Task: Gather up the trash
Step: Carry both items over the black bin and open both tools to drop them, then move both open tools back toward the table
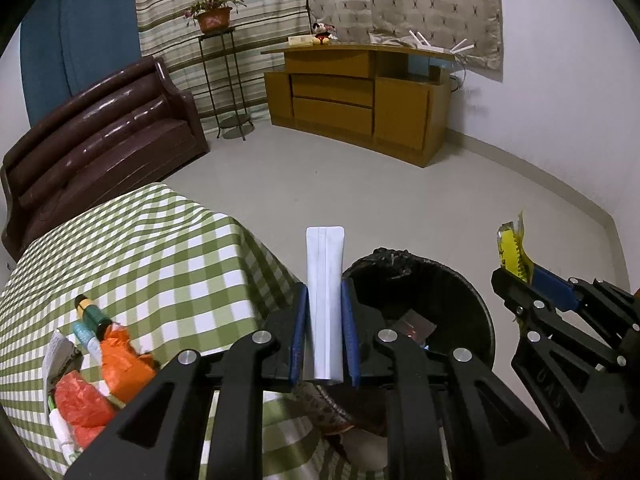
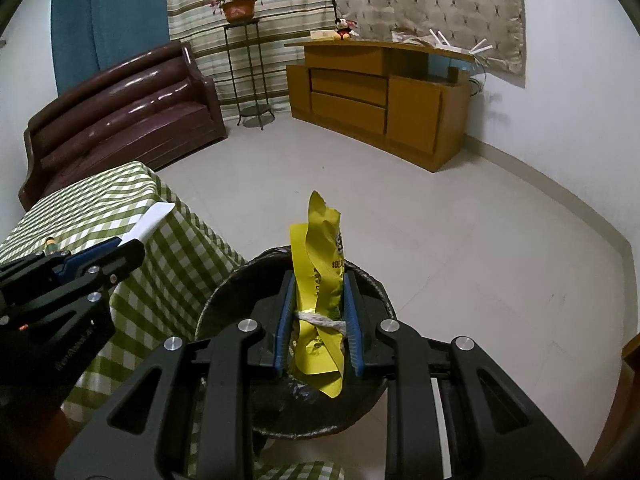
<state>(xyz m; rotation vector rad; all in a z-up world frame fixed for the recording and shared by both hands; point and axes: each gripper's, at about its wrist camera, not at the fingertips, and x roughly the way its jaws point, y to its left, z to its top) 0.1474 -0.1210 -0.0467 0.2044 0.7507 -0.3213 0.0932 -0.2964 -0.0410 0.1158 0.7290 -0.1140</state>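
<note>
My left gripper [image 1: 324, 292] is shut on a flat white packet [image 1: 324, 276] that sticks up between its blue pads, at the left rim of the black bin [image 1: 476, 304]. My right gripper [image 2: 318, 280] is shut on a crumpled yellow wrapper [image 2: 320, 248] and hangs over the bin [image 2: 224, 300], which is lined with a black bag. In the left wrist view the right gripper [image 1: 516, 276] shows at the right with the yellow wrapper [image 1: 510, 248]. In the right wrist view the left gripper [image 2: 132, 242] shows at the left with the white packet [image 2: 154, 216]. Some trash lies inside the bin.
A table with a green checked cloth [image 1: 152, 260] stands left of the bin, with orange bags [image 1: 120, 364], tubes and other litter at its near corner. Behind are a brown sofa [image 1: 100, 132], a plant stand [image 1: 224, 80] and a wooden cabinet [image 1: 360, 100] across pale floor.
</note>
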